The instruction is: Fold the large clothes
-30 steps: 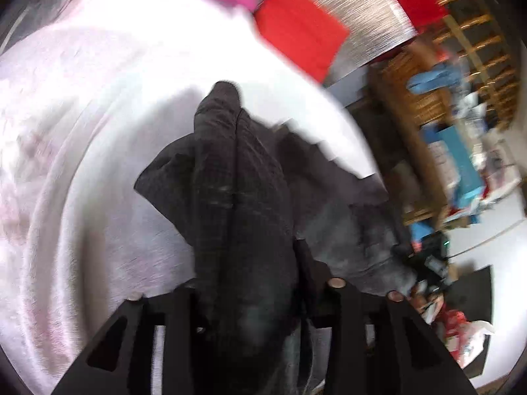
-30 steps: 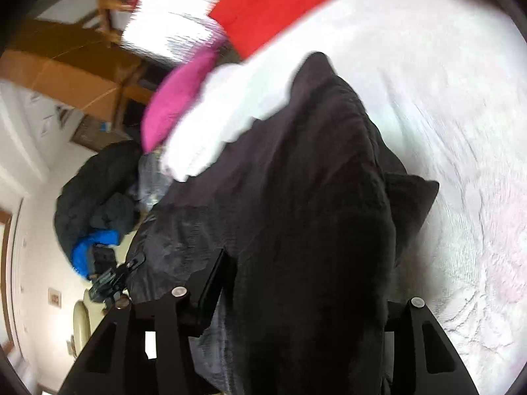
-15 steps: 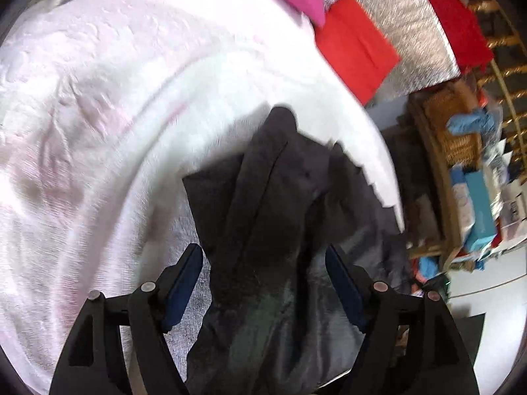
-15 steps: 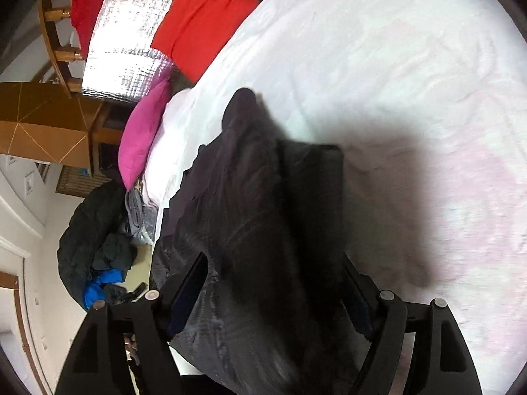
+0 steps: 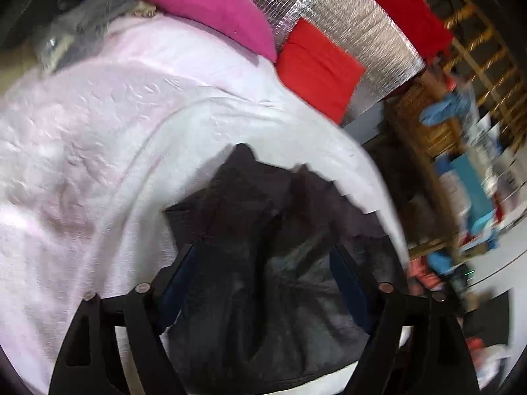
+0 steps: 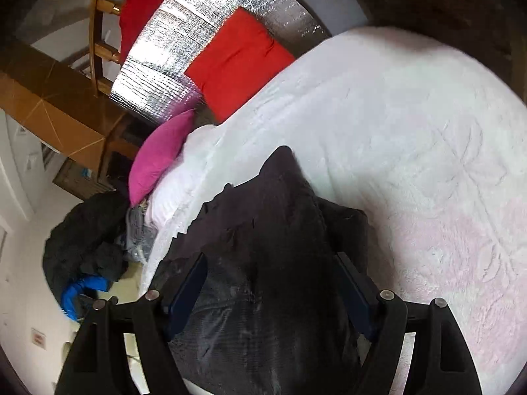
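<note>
A dark grey-black garment (image 5: 263,237) lies bunched in thick folds near the edge of a bed with a pale pink-white quilt (image 5: 98,151). It also shows in the right wrist view (image 6: 273,247). My left gripper (image 5: 263,263) is open, its fingers spread either side of the cloth just above it. My right gripper (image 6: 271,270) is open too, fingers wide apart over the same heap. Neither grips the fabric. The garment's near part runs below both views.
A magenta pillow (image 5: 214,10) and a red cushion (image 5: 316,69) lie at the bed's head against a silver foil panel (image 5: 355,23). A dark pile of clothes (image 6: 82,237) sits on the floor beside the bed. Cluttered wooden shelves (image 5: 461,151) stand at the right.
One second ago both grippers were shut on the garment and held it up. They opened and let it drop onto the bed. Both have since pulled back slightly.
</note>
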Tool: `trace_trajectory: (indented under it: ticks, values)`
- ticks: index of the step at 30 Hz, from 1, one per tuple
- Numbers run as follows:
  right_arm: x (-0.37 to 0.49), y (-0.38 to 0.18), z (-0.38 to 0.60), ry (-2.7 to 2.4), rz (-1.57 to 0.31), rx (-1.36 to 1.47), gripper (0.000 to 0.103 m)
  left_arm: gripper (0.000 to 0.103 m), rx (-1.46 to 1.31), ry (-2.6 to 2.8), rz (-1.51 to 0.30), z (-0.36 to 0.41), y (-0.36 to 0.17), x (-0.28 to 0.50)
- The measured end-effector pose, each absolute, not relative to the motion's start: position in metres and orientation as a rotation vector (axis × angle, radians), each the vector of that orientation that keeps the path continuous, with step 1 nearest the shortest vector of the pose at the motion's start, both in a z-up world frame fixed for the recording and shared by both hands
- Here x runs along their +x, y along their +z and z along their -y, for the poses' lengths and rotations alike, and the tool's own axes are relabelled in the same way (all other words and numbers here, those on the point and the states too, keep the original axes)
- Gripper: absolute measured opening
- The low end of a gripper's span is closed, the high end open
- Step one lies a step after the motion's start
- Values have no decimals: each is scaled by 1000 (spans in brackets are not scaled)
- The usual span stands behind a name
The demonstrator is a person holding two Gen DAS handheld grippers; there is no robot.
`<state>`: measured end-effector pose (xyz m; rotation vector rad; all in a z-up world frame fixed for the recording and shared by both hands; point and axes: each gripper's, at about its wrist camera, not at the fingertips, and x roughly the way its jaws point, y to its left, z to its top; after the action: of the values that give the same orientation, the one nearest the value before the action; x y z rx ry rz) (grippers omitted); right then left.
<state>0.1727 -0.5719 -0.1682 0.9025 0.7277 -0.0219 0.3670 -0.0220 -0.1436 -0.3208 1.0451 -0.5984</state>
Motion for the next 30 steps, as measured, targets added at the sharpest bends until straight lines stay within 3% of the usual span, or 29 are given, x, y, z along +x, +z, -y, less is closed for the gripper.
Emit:
trace_trajectory:
  ticks: [10,17,22,24,27,29,30]
  values:
    - [193,-234,580,-2,-977,993,80,85,-308,-508,-1314,16,-213,383]
    - [211,-253,557,152,-958,1015,82,84,-390,-616,-1368,34,-232,385]
    - [204,-227,530,195,-863,939,73,54,-284,-610,-1294,50,-216,375]
    - [198,-205,518,193,-802,859,70,49,-257,-602,-1260,53,-209,371]
    - [196,-194,516,183,-763,809,70,48,-208,-593,-1234,57,-205,370]
    - [203,-205,516,122,-820,790,70,53,-154,-565,-1245,61,-210,370]
    - [208,-216,517,73,-875,770,70,61,-144,-550,-1250,62,-213,371]
